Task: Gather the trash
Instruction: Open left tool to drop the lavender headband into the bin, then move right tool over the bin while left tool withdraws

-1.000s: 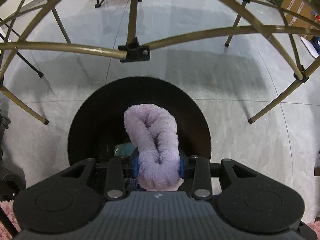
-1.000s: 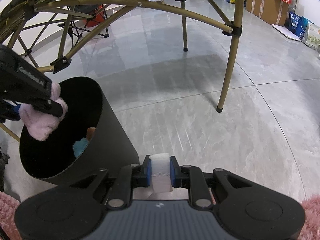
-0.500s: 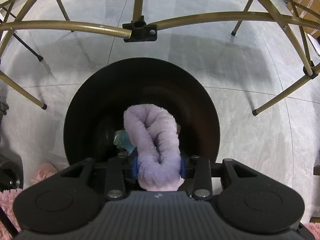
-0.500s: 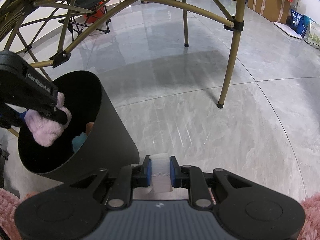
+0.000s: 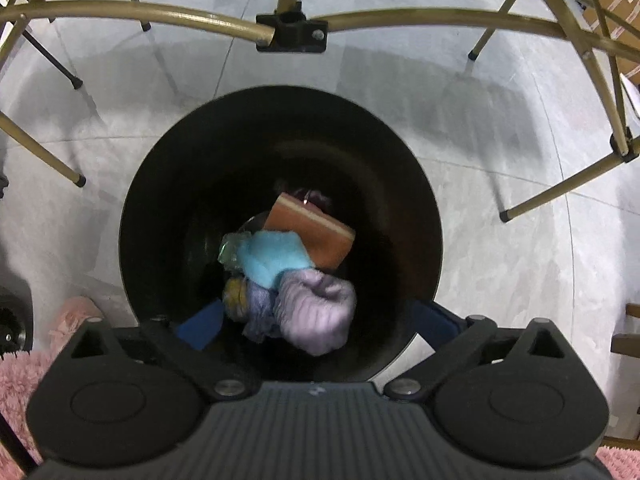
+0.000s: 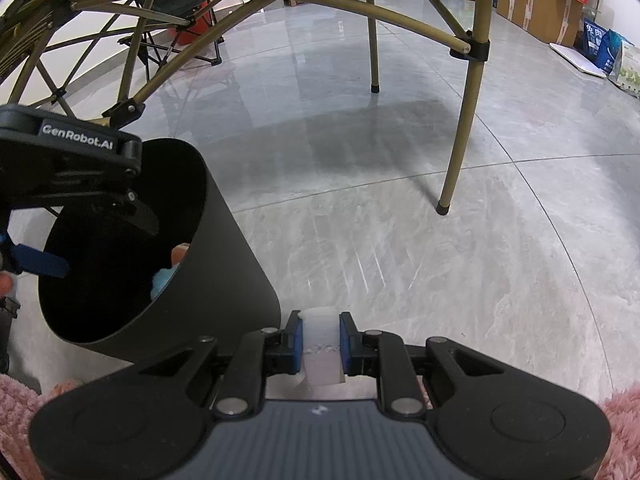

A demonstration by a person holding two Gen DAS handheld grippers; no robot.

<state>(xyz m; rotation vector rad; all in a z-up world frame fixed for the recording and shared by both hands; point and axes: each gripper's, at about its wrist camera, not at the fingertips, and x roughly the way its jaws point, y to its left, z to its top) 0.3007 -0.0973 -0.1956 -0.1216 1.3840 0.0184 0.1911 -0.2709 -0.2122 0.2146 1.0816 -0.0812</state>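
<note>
Left wrist view, our holdings: the left gripper [image 5: 320, 320] points down into the black trash bin [image 5: 160, 184], its jaws opening wide with nothing between them. We count inside the bin: a lilac fuzzy cloth [image 5: 320, 312] lying loose nearest us, a light blue cloth [image 5: 272, 258] touching it, an orange-brown sponge [image 5: 316, 232] tilted beyond that, and a yellowish scrap [image 5: 236, 294] partly hidden. Gold table legs [image 5: 140, 14] arch over the grey tiled floor [image 5: 500, 264].

Right wrist view: our right gripper [image 6: 320, 344] has its jaws closed on a white translucent piece of trash [image 6: 322, 332], held over the floor just beside the bin [image 6: 236, 272]. The left gripper [image 6: 72, 184] sits above the bin's mouth. Pink rug [image 6: 624, 428] at the lower corners.
</note>
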